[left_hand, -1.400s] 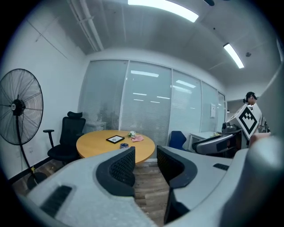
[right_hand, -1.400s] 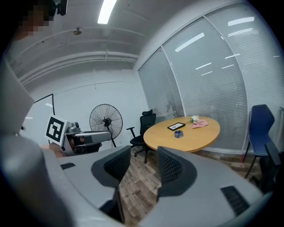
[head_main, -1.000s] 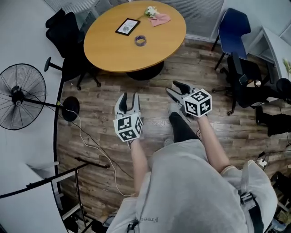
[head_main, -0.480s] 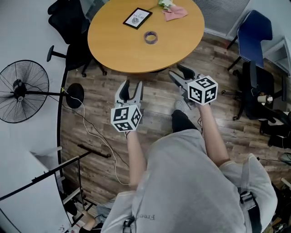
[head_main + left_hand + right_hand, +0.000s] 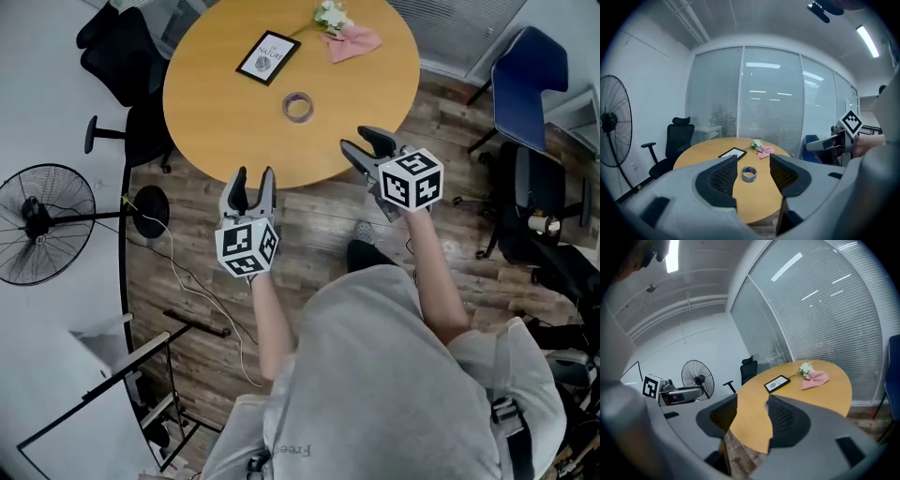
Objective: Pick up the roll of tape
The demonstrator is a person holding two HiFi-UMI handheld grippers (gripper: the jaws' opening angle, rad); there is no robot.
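The roll of tape (image 5: 298, 107) lies flat near the middle of the round wooden table (image 5: 216, 122). My left gripper (image 5: 251, 178) hovers at the table's near edge, open and empty. In the left gripper view the tape (image 5: 749, 174) shows between the spread jaws of that gripper (image 5: 753, 161), well ahead of them. My right gripper (image 5: 364, 141) is over the table's near right edge, open with nothing held. In the right gripper view its jaws (image 5: 752, 404) frame the tabletop, and only a sliver of the tape (image 5: 767, 405) peeks past the right jaw.
A framed picture (image 5: 267, 55), a pink cloth (image 5: 352, 42) and small white flowers (image 5: 329, 16) lie on the table's far side. A standing fan (image 5: 37, 220) and a black chair (image 5: 117, 56) are to the left, a blue chair (image 5: 525, 80) to the right. A cable (image 5: 192, 281) trails across the floor.
The person has walked up to the table. Both grippers went forward from over the floor to the table's near edge. The tape is now closer.
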